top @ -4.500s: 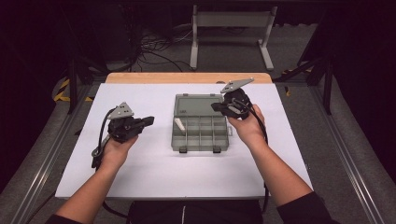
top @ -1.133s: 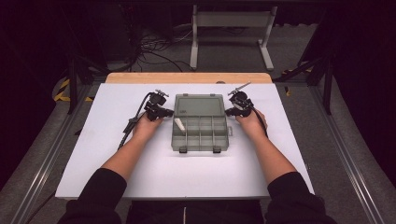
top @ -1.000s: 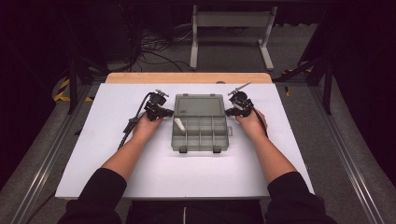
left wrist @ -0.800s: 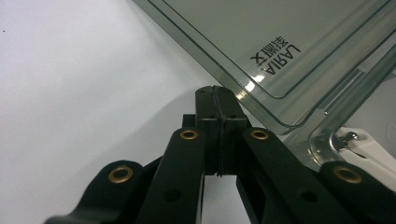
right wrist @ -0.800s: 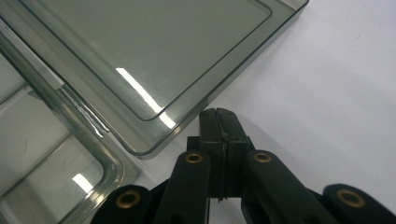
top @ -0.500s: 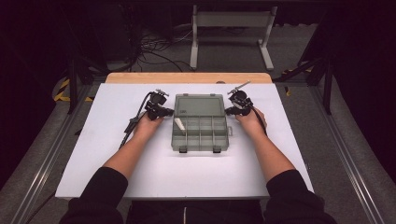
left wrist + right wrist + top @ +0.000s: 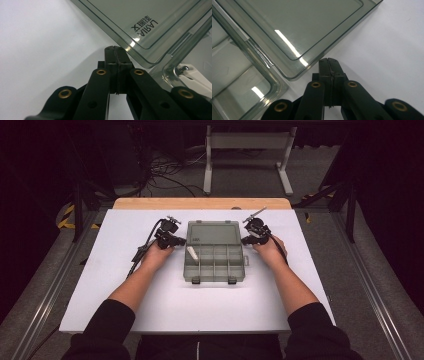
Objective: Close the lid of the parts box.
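Note:
A smoky clear organiser box lies open on the white table top, its lid folded back on the far side. A small white piece rests in the left compartment. My left gripper is shut with nothing in it, its tips at the lid's left edge. In the left gripper view the closed tips sit just by the lid's rim. My right gripper is shut and empty too, and its tips meet the lid's right corner.
The box's dividers form several compartments. The white piece shows past the hinge. A wooden strip borders the table's far side, with a metal stand and cables on the floor beyond. Dark rails flank both sides.
Since the earliest frame both hands have moved in to the lid's two sides, the left one farthest. Over the last second nothing has visibly moved.

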Motion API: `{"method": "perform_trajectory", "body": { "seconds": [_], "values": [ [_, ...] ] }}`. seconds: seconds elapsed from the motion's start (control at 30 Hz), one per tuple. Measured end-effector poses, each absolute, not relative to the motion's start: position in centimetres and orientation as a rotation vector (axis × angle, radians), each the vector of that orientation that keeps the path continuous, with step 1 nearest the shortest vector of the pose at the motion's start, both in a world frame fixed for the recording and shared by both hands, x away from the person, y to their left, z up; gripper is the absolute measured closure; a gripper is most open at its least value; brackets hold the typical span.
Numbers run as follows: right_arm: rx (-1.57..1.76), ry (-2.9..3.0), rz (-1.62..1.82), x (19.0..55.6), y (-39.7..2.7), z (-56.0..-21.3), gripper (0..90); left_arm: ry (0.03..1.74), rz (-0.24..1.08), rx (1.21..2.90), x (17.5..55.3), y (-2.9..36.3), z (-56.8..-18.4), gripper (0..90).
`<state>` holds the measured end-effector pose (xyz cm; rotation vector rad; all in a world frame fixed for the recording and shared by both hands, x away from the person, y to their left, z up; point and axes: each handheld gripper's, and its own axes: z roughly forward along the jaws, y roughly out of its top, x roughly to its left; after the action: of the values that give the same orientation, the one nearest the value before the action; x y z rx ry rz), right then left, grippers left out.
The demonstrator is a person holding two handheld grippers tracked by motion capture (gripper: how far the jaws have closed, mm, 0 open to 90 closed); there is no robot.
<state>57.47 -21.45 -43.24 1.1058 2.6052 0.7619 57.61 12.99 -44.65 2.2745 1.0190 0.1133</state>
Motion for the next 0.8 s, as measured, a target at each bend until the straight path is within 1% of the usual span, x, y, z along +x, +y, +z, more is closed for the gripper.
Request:
{"method": "perform_trajectory", "body": {
  "seconds": [0.2,0.3,0.8],
  "values": [
    [1.088,2.609,0.739,57.8,-21.1,-43.2,90.0,0.993,0.152,2.326,57.8,12.3,-44.4,90.0],
    [1.090,2.602,0.735,58.0,-20.9,-43.2,90.0,1.010,0.126,2.299,57.9,12.4,-44.5,90.0],
    [1.127,2.568,0.794,58.8,-20.9,-43.1,90.0,1.039,0.155,2.268,58.3,12.1,-44.5,90.0]
  ]
}}
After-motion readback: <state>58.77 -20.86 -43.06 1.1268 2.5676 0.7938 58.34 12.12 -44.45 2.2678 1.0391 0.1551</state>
